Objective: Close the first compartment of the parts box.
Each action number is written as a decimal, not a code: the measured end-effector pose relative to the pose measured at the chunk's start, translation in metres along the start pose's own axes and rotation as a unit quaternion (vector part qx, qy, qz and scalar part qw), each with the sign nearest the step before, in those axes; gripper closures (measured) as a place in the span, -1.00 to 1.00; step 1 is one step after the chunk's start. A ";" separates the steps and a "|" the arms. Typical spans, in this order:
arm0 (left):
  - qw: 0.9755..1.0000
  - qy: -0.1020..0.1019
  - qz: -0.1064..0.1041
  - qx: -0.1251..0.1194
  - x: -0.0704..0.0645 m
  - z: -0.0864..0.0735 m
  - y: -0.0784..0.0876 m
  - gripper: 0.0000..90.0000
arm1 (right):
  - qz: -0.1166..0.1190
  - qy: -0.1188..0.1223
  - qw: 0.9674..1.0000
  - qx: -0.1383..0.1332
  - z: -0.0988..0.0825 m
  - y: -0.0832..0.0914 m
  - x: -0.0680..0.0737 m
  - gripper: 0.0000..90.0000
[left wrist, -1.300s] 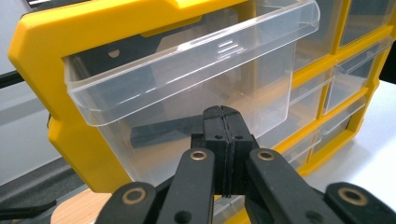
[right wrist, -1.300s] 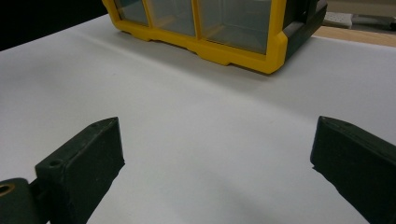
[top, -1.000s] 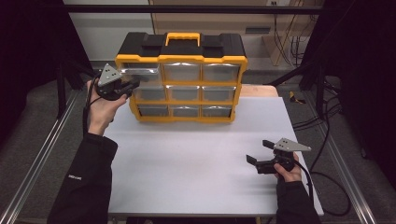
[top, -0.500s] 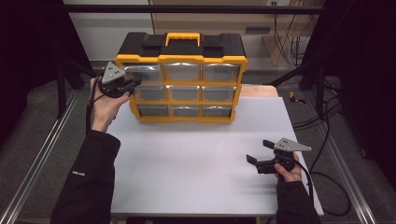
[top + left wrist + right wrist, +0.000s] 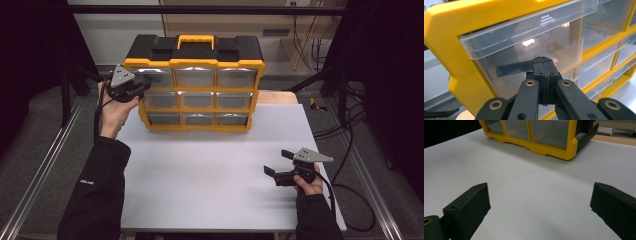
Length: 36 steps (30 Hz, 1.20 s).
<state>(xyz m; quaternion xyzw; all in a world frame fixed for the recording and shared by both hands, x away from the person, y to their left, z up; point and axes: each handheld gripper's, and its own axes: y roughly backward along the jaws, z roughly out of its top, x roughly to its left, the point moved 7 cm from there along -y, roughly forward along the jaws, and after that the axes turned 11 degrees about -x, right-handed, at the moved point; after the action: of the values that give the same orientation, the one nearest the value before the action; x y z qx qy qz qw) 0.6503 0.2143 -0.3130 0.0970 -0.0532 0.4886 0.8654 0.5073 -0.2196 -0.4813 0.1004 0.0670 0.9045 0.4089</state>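
Little has moved since a second ago: your left gripper (image 5: 141,86) has crept slightly nearer the organizer (image 5: 195,80) and sits raised at its upper left corner, while your right gripper (image 5: 276,163) has stayed put. From the left gripper view, your jaws are pressed together with nothing between them, tips just before the clear front of the top left drawer (image 5: 529,47); you cannot tell whether they touch it. The organizer stands upright at the far edge of the table (image 5: 210,185), its nine drawers facing you. Your right gripper rests low near the right edge, well apart from the organizer, jaws spread wide over bare tabletop.
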 end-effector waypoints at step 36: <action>0.994 0.094 -0.044 -0.011 -0.021 -0.024 0.041 -0.36 | 0.000 0.000 1.000 0.002 -0.001 -0.001 0.000 -0.93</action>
<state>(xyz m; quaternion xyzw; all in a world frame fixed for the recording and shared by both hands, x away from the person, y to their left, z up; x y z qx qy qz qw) 0.6037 0.2223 -0.3351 0.0429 0.0276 0.4561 0.8885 0.5077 -0.2189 -0.4824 0.1012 0.0689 0.9044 0.4088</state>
